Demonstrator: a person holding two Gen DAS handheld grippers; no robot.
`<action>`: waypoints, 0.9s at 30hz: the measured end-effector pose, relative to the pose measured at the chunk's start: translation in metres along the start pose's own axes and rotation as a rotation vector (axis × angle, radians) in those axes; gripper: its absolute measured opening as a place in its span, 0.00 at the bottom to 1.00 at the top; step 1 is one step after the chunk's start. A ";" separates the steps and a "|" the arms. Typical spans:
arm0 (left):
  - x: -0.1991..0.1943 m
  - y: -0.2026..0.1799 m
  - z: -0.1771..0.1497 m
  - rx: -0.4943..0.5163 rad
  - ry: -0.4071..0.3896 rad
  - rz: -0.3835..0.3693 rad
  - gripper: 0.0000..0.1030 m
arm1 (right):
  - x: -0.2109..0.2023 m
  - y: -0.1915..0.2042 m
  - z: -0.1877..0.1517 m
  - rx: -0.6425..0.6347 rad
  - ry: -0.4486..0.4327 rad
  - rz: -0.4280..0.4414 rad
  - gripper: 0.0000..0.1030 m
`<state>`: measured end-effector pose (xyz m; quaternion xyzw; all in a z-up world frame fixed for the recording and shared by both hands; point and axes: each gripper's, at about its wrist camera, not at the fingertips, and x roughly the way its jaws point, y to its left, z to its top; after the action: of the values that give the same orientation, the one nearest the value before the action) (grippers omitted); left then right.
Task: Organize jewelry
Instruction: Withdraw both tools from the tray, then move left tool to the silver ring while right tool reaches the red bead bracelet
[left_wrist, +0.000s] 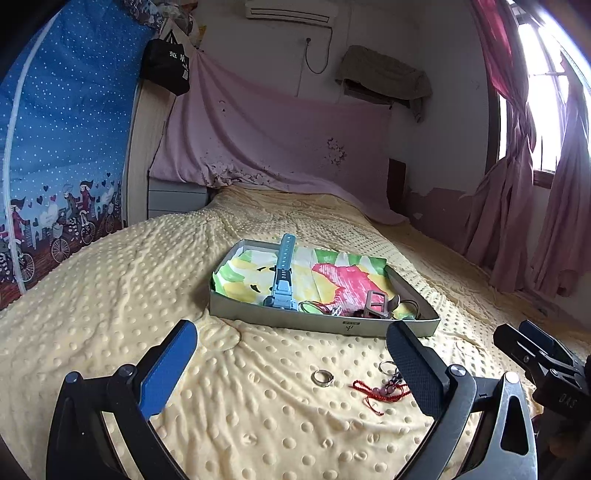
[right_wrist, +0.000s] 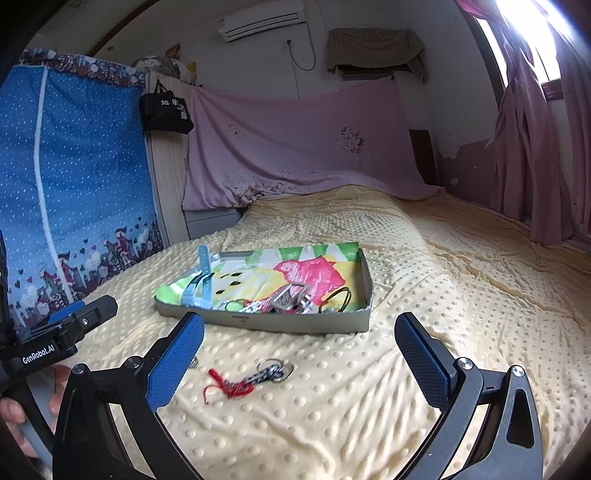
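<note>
Both of your grippers hang above the near part of the bed (left_wrist: 110, 295) with nothing in them: the left gripper (left_wrist: 291, 373) has its fingers (left_wrist: 168, 373) spread wide, and the right gripper (right_wrist: 299, 360) has its fingers (right_wrist: 424, 363) just as wide. Nearest to you, loose on the yellow dotted blanket, are the pieces not yet put away: a plain silver ring (left_wrist: 322, 377), a red cord bracelet (left_wrist: 373, 393) just beside it, and a small chain with rings (right_wrist: 271, 371) touching the cord's far end. In the right wrist view another small piece shows at the inner edge of the left-hand finger, too hidden to name. Beyond these, toward the middle of the bed, the shallow grey box (left_wrist: 295, 321) with its bright paper lining already holds a good share: a light blue watch (left_wrist: 282, 273) along its left side, and a heap against its near wall with thin bangles (right_wrist: 341, 297), a metal watch (right_wrist: 290, 297) and some smaller bits I can't separate. By my reckoning you are past halfway; the three or four loose pieces in front of the box are what remains.
</note>
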<state>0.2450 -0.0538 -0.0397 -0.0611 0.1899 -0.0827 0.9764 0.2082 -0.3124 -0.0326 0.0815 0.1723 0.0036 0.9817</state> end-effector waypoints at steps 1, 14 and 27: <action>-0.003 0.001 -0.002 0.005 0.003 0.005 1.00 | -0.003 0.002 -0.002 -0.003 0.006 0.004 0.99; -0.030 0.011 -0.024 0.038 0.038 0.027 1.00 | -0.025 0.015 -0.026 -0.033 0.079 0.054 0.99; -0.008 0.014 -0.025 0.048 0.096 -0.024 1.00 | -0.008 0.017 -0.030 -0.029 0.110 0.117 0.99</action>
<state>0.2299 -0.0410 -0.0618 -0.0358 0.2334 -0.1020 0.9663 0.1905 -0.2913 -0.0553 0.0770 0.2209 0.0681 0.9699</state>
